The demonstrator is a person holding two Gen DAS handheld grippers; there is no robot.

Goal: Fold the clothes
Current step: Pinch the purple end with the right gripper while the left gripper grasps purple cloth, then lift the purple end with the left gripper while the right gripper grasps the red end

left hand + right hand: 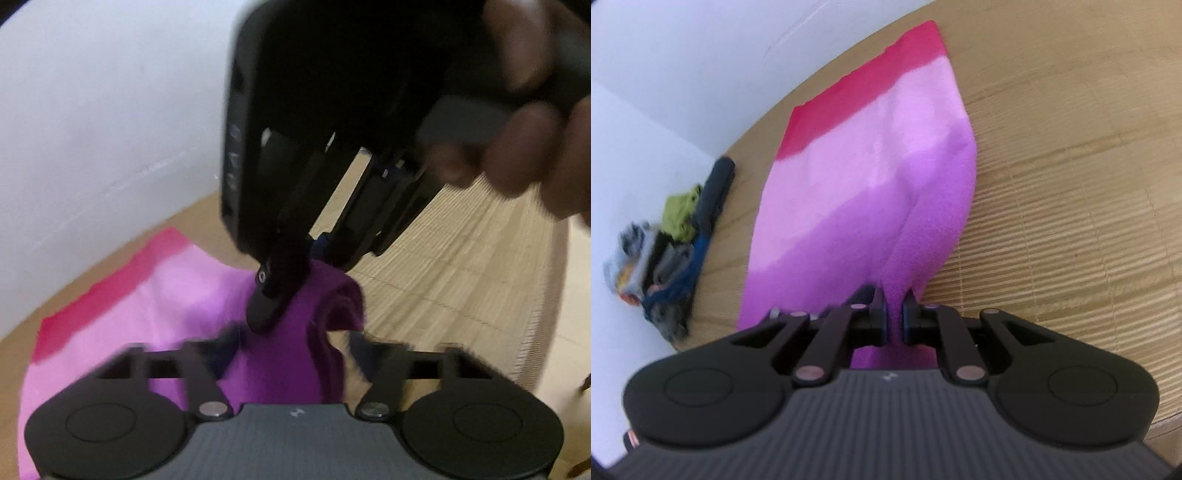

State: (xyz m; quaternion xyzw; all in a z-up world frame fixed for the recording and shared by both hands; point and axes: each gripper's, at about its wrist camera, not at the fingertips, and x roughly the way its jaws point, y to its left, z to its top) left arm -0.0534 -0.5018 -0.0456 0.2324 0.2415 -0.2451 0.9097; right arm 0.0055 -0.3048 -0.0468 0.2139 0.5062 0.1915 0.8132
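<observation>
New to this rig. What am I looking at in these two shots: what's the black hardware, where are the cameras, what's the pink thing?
No robot arm: a person holds a two-finger gripper in each hand, and each gripper carries a fisheye camera looking along its fingers. The right gripper is shut on the purple end of a towel striped red, pink and purple, lying on a ribbed mat. The left camera shows the right gripper from outside, with the person's hand on it. The left gripper is blurred; it looks closed on the same purple end. A clothes pile sits by the wall.
</observation>
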